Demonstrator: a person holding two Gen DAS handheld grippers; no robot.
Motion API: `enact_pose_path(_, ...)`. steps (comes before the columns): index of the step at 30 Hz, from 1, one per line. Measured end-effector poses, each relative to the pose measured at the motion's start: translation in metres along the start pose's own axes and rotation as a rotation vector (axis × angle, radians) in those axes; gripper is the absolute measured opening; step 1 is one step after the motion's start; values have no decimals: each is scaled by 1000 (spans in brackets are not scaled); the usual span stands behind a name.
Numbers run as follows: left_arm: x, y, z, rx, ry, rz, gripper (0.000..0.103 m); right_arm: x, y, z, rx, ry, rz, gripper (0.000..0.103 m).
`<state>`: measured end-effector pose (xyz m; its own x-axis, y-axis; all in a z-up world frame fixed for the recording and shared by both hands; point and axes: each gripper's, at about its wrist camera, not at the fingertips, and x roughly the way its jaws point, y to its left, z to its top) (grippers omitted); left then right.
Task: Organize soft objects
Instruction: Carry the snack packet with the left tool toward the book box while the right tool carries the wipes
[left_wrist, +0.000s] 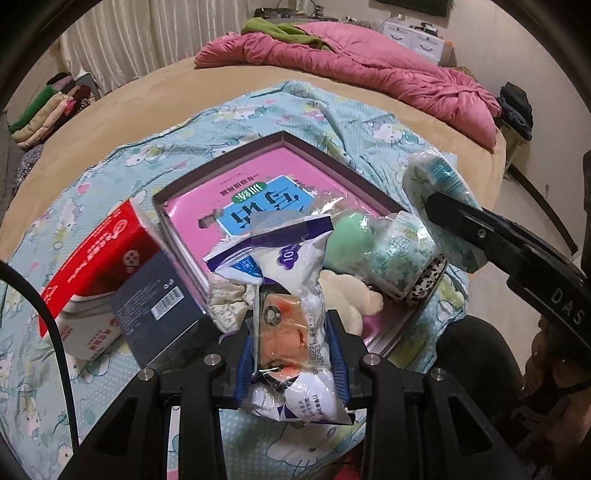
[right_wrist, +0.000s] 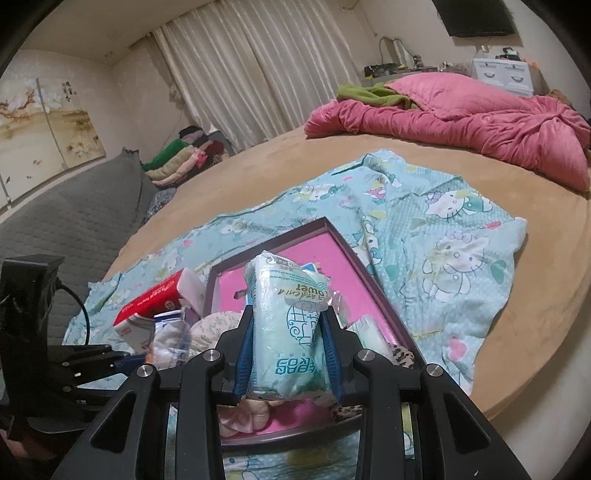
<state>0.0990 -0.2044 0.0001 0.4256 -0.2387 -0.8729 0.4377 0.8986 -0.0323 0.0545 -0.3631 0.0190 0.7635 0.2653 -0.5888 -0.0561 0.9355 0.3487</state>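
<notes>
Two grippers are each carrying a soft packet over the purple tray (left_wrist: 332, 155) lying on the cartoon-print cloth (right_wrist: 443, 236) on the bed. The left gripper (left_wrist: 293, 354) is clamping its blue pads across the middle of a white-and-purple plastic pouch (left_wrist: 288, 295), which is looking crinkly, light and squashy; its film is probably slippery, so the mid-body hold between the pads seems the safest place. Its long axis is running away from the jaws, its torn-looking top pointing toward the pink book (left_wrist: 258, 199) inside the tray. The right gripper (right_wrist: 288, 354) is squeezing a pale green tissue pack (right_wrist: 284, 317) about its lower half; the pack is standing nearly upright along the fingers, its far end tipping toward the tray. It is likely compressing easily and weighing little. Already in the tray, a second tissue pack (left_wrist: 399, 254), a green ball (left_wrist: 347, 236) and a cream plush (left_wrist: 351, 295) are sitting, while a red box (left_wrist: 107, 251) is leaning just beside the tray's rim.
</notes>
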Motion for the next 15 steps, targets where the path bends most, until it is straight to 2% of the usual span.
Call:
enact_pose_path(7,17,-2,9,11,11,4,36,16,-6,-5,12,47,-15,34)
enact_pose_path(15,28,3,24,-2,7,5,36,29,-9,-6,-3,55,-56,34)
